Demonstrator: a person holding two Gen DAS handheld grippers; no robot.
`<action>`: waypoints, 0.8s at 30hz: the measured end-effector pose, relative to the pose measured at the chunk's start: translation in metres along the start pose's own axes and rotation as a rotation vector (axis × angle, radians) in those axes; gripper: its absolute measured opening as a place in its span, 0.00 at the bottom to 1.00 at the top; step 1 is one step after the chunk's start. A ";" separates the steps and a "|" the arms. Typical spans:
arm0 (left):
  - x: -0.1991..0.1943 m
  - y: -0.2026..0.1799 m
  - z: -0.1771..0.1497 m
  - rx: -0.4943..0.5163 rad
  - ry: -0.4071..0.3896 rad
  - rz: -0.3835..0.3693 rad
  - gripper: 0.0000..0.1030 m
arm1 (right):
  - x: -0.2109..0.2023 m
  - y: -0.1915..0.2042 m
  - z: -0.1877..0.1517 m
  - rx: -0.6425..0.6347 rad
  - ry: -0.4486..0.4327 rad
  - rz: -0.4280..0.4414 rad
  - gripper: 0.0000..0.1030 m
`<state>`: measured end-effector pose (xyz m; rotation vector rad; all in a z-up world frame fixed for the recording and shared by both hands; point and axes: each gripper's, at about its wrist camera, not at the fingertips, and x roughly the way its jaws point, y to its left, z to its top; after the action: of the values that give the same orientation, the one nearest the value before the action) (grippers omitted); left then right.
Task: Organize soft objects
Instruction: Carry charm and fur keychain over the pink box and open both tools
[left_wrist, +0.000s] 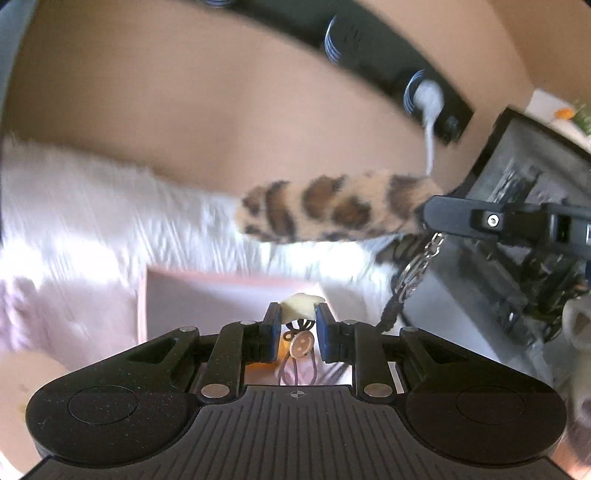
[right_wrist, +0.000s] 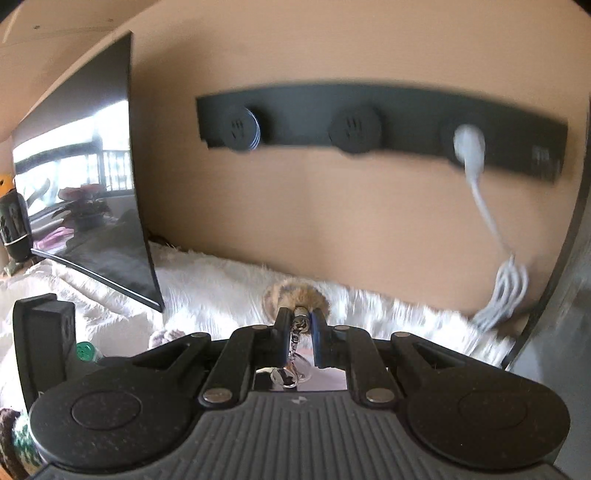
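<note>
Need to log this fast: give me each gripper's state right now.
Left gripper: shut on a small cream soft object.
Right gripper: shut on the chain end of a leopard-print furry keychain.

— Any lettering to read here?
— None. The sockets on the black power strip (right_wrist: 369, 122) carry small marks, too blurred to make out.
— And the monitor (right_wrist: 85, 177)?
— Only reflections.

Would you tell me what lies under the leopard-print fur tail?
Below the leopard-print fur tail is a white fluffy blanket; whether they touch is unclear, and what the blanket covers is hidden.
</note>
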<state>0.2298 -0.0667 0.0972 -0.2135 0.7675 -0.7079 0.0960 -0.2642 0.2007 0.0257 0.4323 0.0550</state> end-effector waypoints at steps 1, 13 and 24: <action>0.011 -0.001 -0.003 -0.032 0.002 0.011 0.23 | 0.007 -0.003 -0.008 0.009 0.011 0.002 0.11; 0.022 -0.001 -0.007 0.047 0.076 0.163 0.21 | 0.093 -0.011 -0.099 0.100 0.277 0.078 0.11; 0.033 0.000 -0.011 0.055 0.157 0.272 0.21 | 0.115 -0.006 -0.131 0.092 0.382 0.066 0.11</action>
<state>0.2390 -0.0871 0.0710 -0.0014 0.9058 -0.4901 0.1452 -0.2619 0.0331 0.1210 0.8159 0.1057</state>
